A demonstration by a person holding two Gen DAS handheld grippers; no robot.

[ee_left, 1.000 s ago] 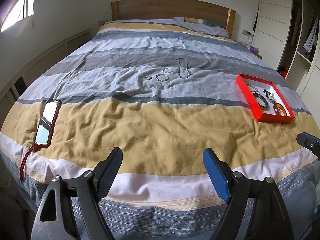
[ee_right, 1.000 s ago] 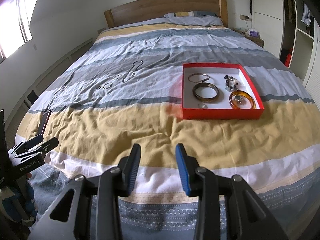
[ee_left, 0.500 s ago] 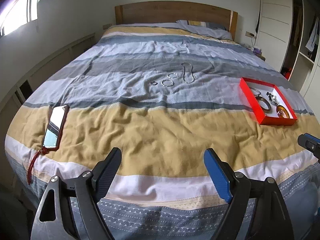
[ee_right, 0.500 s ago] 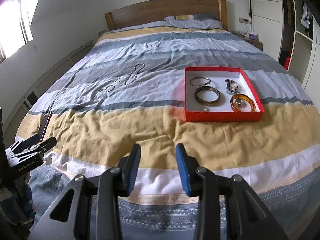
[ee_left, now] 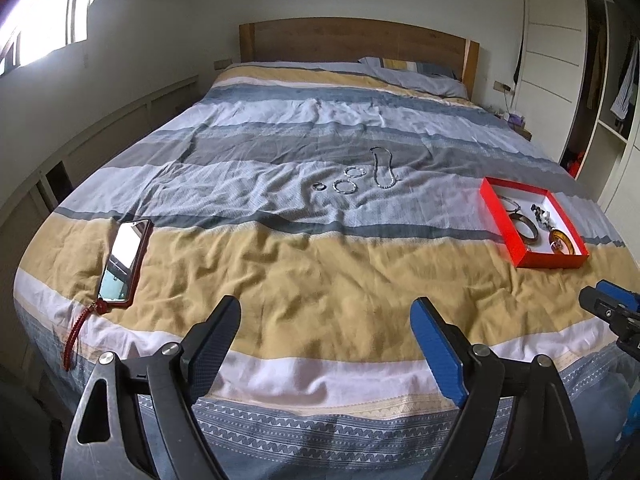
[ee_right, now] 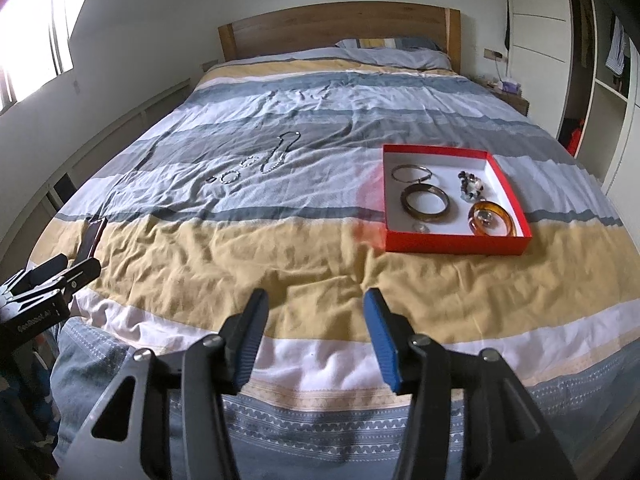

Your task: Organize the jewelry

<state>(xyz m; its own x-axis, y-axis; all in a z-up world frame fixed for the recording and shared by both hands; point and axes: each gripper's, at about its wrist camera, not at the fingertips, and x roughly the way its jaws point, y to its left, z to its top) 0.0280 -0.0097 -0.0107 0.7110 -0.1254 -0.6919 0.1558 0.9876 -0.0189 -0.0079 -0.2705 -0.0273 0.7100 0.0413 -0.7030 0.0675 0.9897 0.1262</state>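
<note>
A bedroom with a big bed

The bed [ee_left: 320, 264] has a striped cover and a wooden headboard [ee_left: 352, 40]. Bright light comes through the window [ee_left: 44, 20]. White walls, open shelves [ee_right: 608, 92].

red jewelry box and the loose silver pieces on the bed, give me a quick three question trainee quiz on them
1. True or false: the shallow red cardboard box lies on the striped duvet with no lid on it.
2. Multiple choice: where is the silver chain necklace? A) inside the red box B) loose on the duvet C) between the left gripper's fingers
3. Short answer: what do the left gripper and the right gripper hold?

Key
1. True: it is open, with the amber bangle inside.
2. B, beside the small silver rings.
3. Nothing; both are open and empty above the duvet's near edge, the right one's jaws having just been opening.
</note>
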